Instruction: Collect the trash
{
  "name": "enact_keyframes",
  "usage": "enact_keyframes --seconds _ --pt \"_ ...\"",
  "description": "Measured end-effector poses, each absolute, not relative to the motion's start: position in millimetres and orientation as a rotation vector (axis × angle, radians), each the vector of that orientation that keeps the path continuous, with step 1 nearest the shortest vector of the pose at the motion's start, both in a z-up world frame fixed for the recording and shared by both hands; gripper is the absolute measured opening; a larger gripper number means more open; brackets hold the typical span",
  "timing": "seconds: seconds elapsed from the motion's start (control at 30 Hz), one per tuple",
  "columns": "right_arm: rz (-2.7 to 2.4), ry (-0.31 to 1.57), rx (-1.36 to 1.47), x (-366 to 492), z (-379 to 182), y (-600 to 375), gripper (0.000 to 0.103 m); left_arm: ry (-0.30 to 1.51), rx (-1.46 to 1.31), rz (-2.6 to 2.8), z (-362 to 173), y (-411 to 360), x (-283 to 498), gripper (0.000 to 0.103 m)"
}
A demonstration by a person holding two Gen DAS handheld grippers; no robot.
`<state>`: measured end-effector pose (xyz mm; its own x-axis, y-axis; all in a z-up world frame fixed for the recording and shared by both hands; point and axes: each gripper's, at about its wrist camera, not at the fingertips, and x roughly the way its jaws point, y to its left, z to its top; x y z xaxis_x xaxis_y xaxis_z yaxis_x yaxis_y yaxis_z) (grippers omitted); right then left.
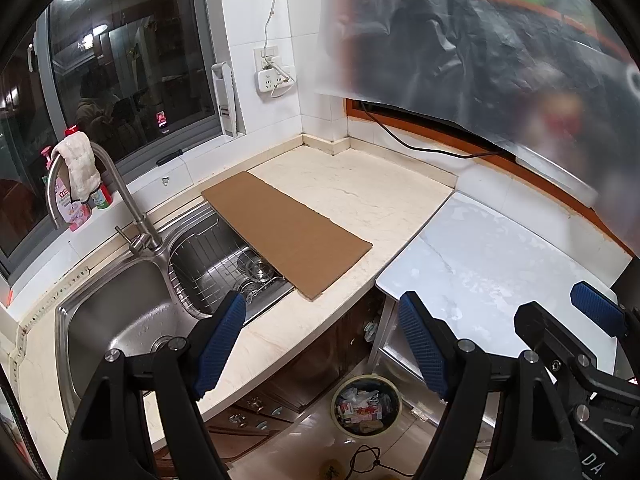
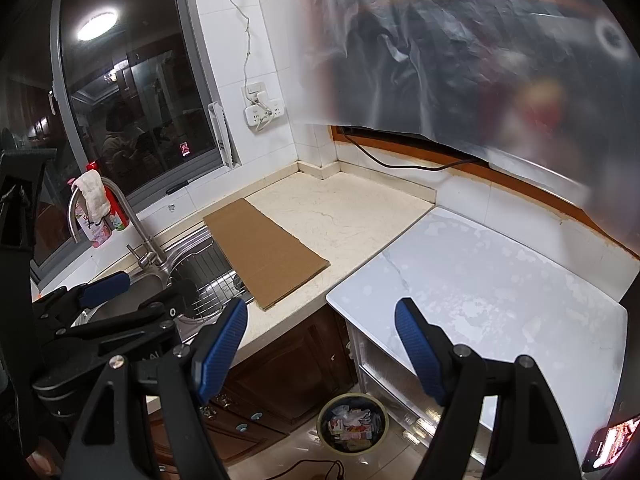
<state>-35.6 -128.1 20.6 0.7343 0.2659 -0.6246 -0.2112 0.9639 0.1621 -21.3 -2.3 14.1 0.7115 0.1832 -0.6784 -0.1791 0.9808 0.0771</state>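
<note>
A round trash bin [image 1: 367, 405] full of wrappers stands on the floor below the counter; it also shows in the right wrist view [image 2: 352, 426]. My left gripper [image 1: 322, 340] is open and empty, held above the counter edge and the bin. My right gripper [image 2: 320, 344] is open and empty too, beside the left one. The right gripper also shows at the right of the left wrist view [image 1: 560, 312]. The left gripper shows at the left of the right wrist view [image 2: 136, 286]. A flat brown cardboard sheet [image 1: 286, 232] lies on the counter, partly over the sink; it also shows in the right wrist view [image 2: 264, 252].
A double steel sink [image 1: 120, 320] with a tap [image 1: 132, 204] and a dish rack [image 1: 224, 260] is at the left. A white table top [image 2: 480, 292] is at the right. A blurred plastic sheet [image 1: 500, 40] hangs in the upper right. A cable [image 1: 420, 146] runs along the wall.
</note>
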Motion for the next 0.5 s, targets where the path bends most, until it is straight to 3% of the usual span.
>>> enact_keyframes --seconds 0.5 --pt "0.218 0.712 0.125 -28.1 12.4 -96.5 0.077 0.753 0.042 0.177 12.4 29.2 1.4 0.077"
